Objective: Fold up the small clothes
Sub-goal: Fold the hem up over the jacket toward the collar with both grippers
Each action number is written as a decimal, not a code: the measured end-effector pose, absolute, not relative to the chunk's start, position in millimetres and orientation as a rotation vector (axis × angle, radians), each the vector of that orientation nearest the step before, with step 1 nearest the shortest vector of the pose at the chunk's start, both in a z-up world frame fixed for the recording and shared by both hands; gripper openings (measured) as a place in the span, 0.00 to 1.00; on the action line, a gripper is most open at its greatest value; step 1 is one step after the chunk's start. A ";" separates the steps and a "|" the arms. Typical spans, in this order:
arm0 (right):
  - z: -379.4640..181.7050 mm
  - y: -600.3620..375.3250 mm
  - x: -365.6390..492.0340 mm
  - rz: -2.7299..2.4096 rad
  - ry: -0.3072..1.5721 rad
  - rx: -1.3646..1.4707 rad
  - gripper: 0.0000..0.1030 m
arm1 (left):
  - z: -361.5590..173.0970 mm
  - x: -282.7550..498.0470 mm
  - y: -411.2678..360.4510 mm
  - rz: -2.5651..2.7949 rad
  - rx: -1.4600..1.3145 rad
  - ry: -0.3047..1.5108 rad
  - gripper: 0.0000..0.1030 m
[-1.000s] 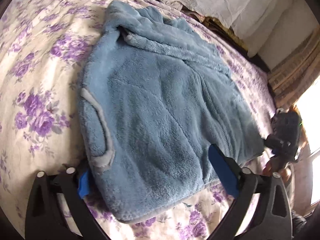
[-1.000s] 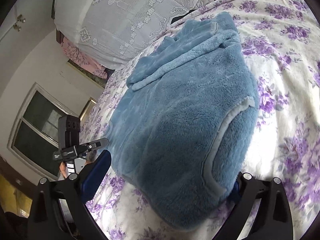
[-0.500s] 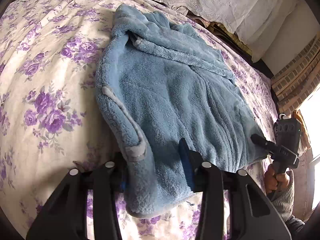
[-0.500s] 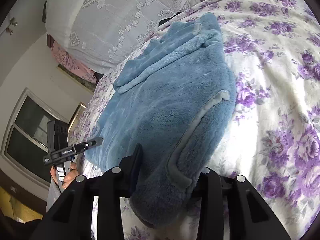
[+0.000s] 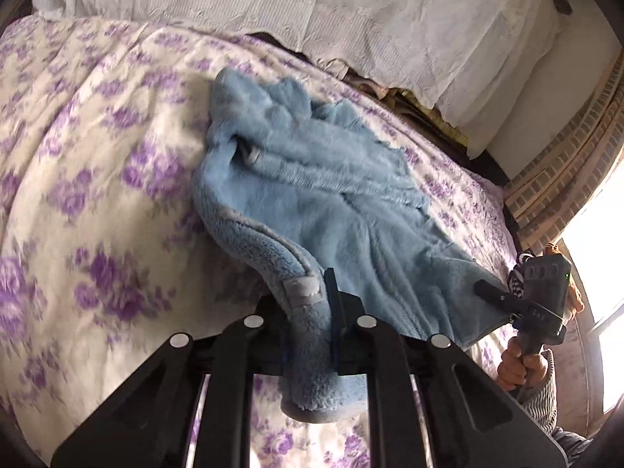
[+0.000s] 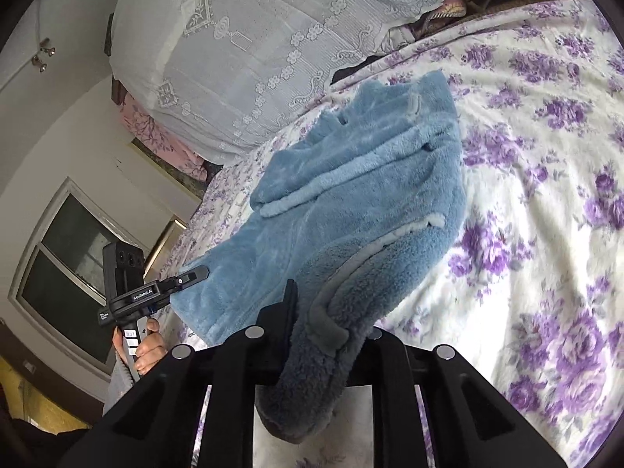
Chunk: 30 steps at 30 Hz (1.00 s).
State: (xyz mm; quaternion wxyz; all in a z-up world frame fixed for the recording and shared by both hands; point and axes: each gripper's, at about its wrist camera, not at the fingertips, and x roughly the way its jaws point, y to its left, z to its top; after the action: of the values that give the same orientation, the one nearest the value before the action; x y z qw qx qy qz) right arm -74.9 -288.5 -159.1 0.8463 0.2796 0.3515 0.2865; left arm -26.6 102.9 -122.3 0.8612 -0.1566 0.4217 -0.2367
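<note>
A small light-blue fleece jacket (image 5: 331,202) lies on the flowered bedspread (image 5: 97,195), collar end far from me. My left gripper (image 5: 308,312) is shut on one near hem corner, by a grey-trimmed edge, and holds it lifted off the bed. My right gripper (image 6: 323,319) is shut on the other near hem corner of the fleece jacket (image 6: 351,195), also lifted. The right gripper shows in the left wrist view (image 5: 491,292) at the jacket's right edge. The left gripper shows in the right wrist view (image 6: 187,277) at its left edge.
A white lace-covered pillow stack (image 5: 351,19) stands past the jacket at the bed's head; it also shows in the right wrist view (image 6: 253,58). A bright window (image 5: 600,257) is on the right, a dark window (image 6: 70,257) on the left.
Both grippers closed onto the jacket's near hem corners and lifted them. The near half of the jacket now rises off the bed and the views tilt up toward the pillows.
</note>
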 end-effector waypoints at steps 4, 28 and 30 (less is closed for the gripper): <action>-144.6 -288.4 -60.5 0.614 0.722 0.588 0.16 | -112.2 -13.6 99.5 -0.496 -0.316 0.870 0.12; -94.0 -300.5 50.7 0.613 0.582 0.718 0.16 | -56.6 88.8 88.1 -0.450 -0.361 0.723 0.12; -93.6 -301.4 62.3 0.608 0.574 0.727 0.16 | -56.1 98.0 87.8 -0.440 -0.361 0.717 0.12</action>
State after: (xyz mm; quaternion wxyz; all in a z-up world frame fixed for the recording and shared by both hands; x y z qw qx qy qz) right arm 62.3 -301.4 -93.6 0.8504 0.3451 0.2727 0.2886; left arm 98.0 87.8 -56.1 0.8971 -0.1742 0.3460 -0.2124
